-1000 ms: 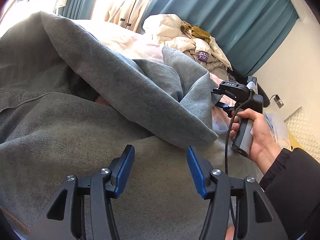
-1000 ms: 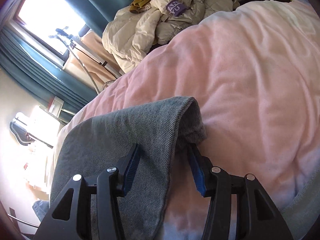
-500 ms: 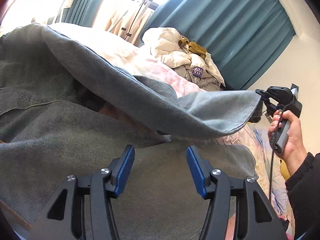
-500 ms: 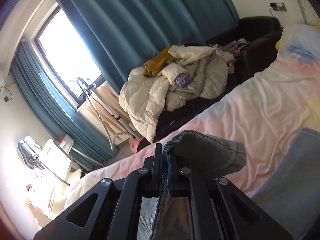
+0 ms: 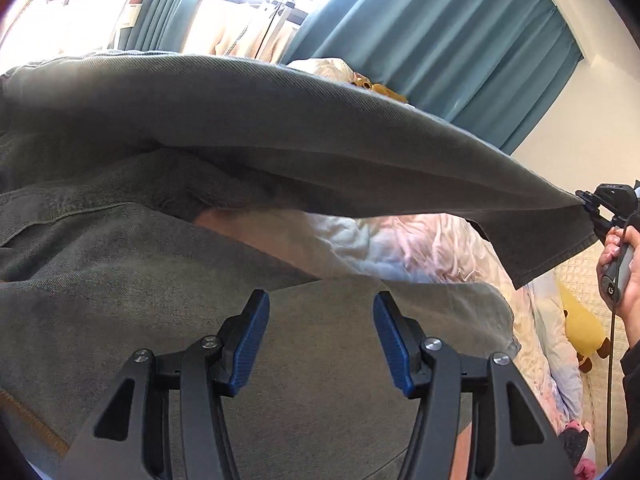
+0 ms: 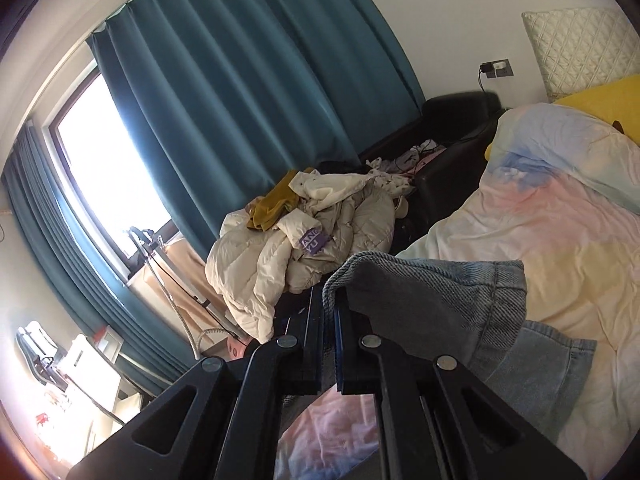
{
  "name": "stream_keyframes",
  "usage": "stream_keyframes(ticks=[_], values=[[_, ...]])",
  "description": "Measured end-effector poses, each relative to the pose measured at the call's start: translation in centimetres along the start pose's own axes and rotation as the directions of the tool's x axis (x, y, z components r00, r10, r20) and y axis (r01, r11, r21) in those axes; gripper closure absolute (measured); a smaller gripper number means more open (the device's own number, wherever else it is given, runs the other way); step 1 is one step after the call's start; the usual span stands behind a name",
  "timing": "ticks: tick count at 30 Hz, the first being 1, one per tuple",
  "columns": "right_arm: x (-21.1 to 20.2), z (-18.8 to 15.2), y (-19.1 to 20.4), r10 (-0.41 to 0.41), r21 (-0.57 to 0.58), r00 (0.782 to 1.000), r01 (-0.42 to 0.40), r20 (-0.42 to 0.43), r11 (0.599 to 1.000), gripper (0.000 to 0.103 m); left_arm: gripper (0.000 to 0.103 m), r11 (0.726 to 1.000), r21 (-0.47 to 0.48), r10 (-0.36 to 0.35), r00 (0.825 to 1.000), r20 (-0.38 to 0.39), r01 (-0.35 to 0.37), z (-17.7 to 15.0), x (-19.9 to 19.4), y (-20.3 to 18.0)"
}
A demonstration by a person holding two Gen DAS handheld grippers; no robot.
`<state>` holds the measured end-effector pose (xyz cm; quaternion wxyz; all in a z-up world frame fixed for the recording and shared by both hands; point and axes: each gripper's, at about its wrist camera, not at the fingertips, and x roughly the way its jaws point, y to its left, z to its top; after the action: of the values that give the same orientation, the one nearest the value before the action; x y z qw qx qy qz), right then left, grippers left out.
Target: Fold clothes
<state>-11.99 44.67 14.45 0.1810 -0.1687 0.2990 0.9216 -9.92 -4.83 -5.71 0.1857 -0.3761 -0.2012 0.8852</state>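
Jeans (image 5: 320,136): grey twill denim, stitched hem | right gripper (image 6: 329,320) pinched hem, taut | left gripper (image 5: 320,340) half-wide, empty | bed (image 6: 560,220): crumpled pastel sheet | teal curtains (image 6: 240,100)

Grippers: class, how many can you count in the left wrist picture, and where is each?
2. The left gripper fills the bottom foreground, jaws apart over the grey garment; the right gripper sits at the right edge, clamping the garment's hem.

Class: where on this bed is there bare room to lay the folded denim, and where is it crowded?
Bare pastel bedsheet lies between the lifted denim hem and the yellow pillow. Crowded: the jacket pile beside the bed, and the denim garment spread under the left gripper.
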Motion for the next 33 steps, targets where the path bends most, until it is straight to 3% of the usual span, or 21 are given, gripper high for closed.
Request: stream_keyframes(ticks=[5, 10, 15, 21, 24, 27, 33], values=[[-2.9, 0.6, -1.6, -0.023, -0.007, 1.0, 0.023, 0.02, 1.0, 0.101, 0.047, 1.0, -0.019, 0.011, 0.999, 0.03, -0.011, 0.3, -0.8, 0.7], [-4.6, 0.2, -3.4, -0.054, -0.025, 0.998, 0.053, -0.015, 0.998, 0.101, 0.047, 0.998, -0.046, 0.05, 0.997, 0.063, -0.047, 0.7, -1.1, 1.3], [-4.2, -0.9, -4.6, -0.087, -0.075, 0.995, 0.084, -0.045, 0.994, 0.101, 0.047, 0.991, -0.096, 0.103, 0.991, 0.087, -0.094, 1.6, -0.8, 2.5], [4.5, -1.2, -8.5, -0.131, 0.01, 0.984, 0.133, -0.117, 0.991, 0.101, 0.047, 0.966, -0.224, 0.166, 0.973, 0.163, -0.128, 2.1, -1.7, 4.9], [10.3, -1.4, -9.4, -0.159, 0.013, 0.974, 0.163, -0.158, 0.986, 0.101, 0.047, 0.955, -0.256, 0.194, 0.969, 0.152, -0.151, 2.4, -1.0, 5.9], [16.5, -1.6, -9.1, -0.195, -0.023, 0.959, 0.194, -0.206, 0.981, 0.101, 0.047, 0.954, -0.255, 0.193, 0.975, 0.108, -0.16, 2.7, 0.5, 6.7], [28.4, -3.7, -7.5, -0.251, -0.141, 0.922, 0.218, -0.295, 0.966, 0.1, 0.047, 0.953, -0.205, 0.244, 0.966, 0.082, -0.223, 3.1, 2.8, 6.6]])
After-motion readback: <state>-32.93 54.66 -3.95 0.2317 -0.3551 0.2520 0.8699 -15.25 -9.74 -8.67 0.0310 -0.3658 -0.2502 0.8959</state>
